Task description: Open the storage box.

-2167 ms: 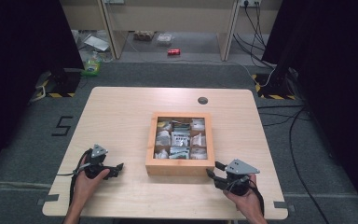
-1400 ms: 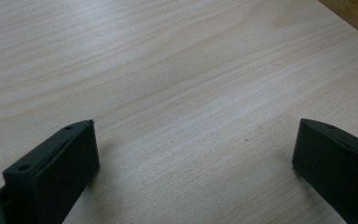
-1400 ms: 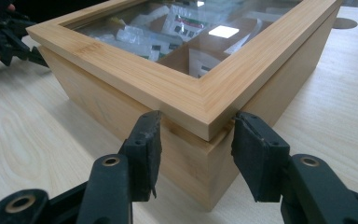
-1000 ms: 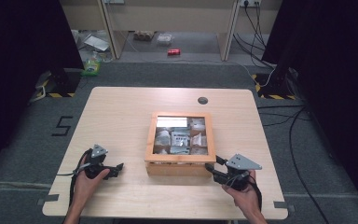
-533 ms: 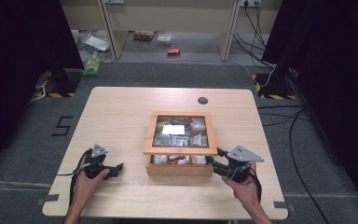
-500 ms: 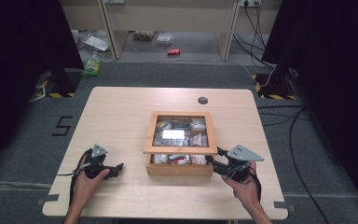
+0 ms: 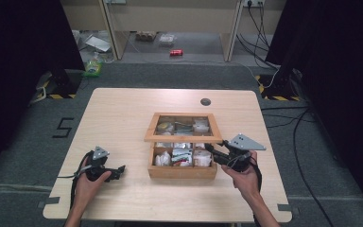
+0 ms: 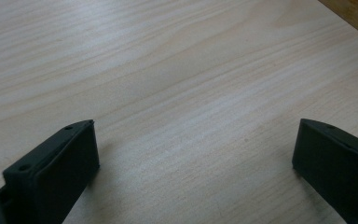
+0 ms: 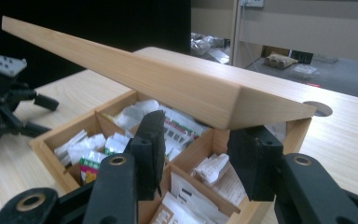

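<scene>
Wooden lid (image 7: 183, 128) raised over sachets (image 7: 183, 156); table (image 7: 123, 113).

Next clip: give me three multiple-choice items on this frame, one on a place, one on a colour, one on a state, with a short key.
1. Where do the left tongs rest?
A. on the bare table, left of the wooden box
B. inside the box
C. on the floor

2. What colour is the small can on the floor beyond the table?
A. blue
B. red
C. yellow

3. How is the box lid?
A. shut flat
B. lying off beside the box
C. raised at its near edge over the right tongs

Key: A, the high view shows them on bare wood; B, the can is red; C, the lid is tilted up above the packets.
</scene>
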Motion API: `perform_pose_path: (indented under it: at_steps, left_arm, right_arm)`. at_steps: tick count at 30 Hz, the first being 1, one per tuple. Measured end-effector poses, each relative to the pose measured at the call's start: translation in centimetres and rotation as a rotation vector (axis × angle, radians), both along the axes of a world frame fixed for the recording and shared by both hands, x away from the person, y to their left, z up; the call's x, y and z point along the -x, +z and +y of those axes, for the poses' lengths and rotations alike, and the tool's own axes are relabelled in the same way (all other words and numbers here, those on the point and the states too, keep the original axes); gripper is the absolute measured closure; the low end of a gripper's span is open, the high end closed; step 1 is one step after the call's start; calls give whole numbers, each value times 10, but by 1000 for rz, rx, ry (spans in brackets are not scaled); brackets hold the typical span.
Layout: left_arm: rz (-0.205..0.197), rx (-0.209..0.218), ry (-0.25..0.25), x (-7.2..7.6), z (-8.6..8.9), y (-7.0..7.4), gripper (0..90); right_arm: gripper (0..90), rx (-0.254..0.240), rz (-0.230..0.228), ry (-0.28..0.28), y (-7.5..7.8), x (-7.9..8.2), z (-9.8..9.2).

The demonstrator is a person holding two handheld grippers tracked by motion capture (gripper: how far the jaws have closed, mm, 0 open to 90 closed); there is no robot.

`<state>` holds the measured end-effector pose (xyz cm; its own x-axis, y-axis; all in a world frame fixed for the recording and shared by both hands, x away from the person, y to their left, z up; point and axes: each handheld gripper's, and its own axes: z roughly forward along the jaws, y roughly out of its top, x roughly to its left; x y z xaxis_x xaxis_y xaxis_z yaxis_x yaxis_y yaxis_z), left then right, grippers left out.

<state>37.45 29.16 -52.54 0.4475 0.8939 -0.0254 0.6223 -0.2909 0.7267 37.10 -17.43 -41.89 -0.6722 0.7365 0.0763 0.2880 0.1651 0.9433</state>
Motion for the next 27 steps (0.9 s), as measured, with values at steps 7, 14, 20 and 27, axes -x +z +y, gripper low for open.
perform_pose_path:
  at_steps: [7,14,20,27]
  left_arm:
    - [0,-1,0,0,0,0,0]
    - [0,1,1,0,0,0,0]
    - [0,-1,0,0,0,0,0]
    - [0,-1,-1,0,0,0,0]
  right_arm:
    - [551,-38,22,-8,-1,-12,0]
    - [550,-70,39,-14,-1,-21,3]
    - [550,-77,32,-26,4,-29,5]
    - [546,-82,19,-41,14,-40,8]
